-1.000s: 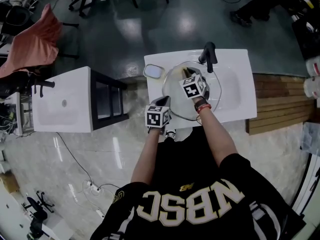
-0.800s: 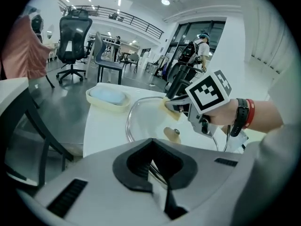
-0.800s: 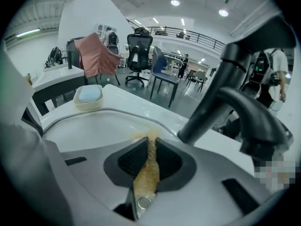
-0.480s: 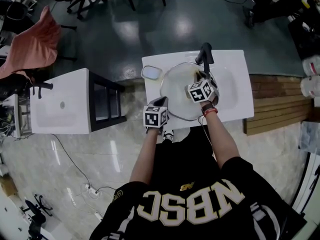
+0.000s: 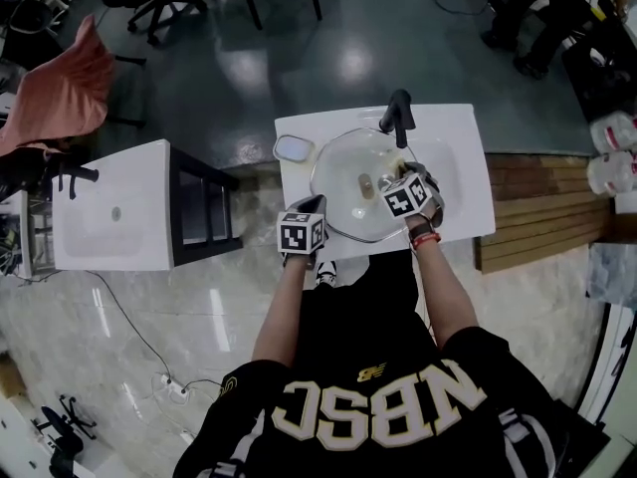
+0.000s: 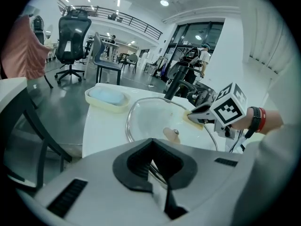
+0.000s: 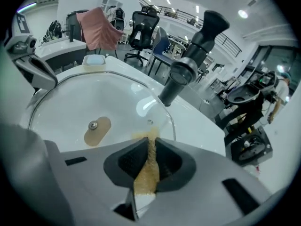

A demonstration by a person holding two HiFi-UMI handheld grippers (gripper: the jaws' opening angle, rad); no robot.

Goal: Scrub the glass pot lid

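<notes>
A round glass pot lid with a metal rim lies tilted over the white sink basin. Its brown knob plate shows through the glass. My left gripper is at the lid's near-left edge, and in the left gripper view its jaws are shut on the rim. My right gripper is over the lid's right side, shut on a yellow sponge that presses on the glass. The left gripper view also shows that sponge against the lid.
A black faucet stands at the back of the sink, close to the right gripper. A soap dish with a pale blue bar sits at the sink's back-left corner. A second white sink unit stands to the left, and wooden pallets lie to the right.
My right gripper has slid the sponge across the lid, from near its middle toward the right and nearer side. The left gripper has kept its hold on the rim.
</notes>
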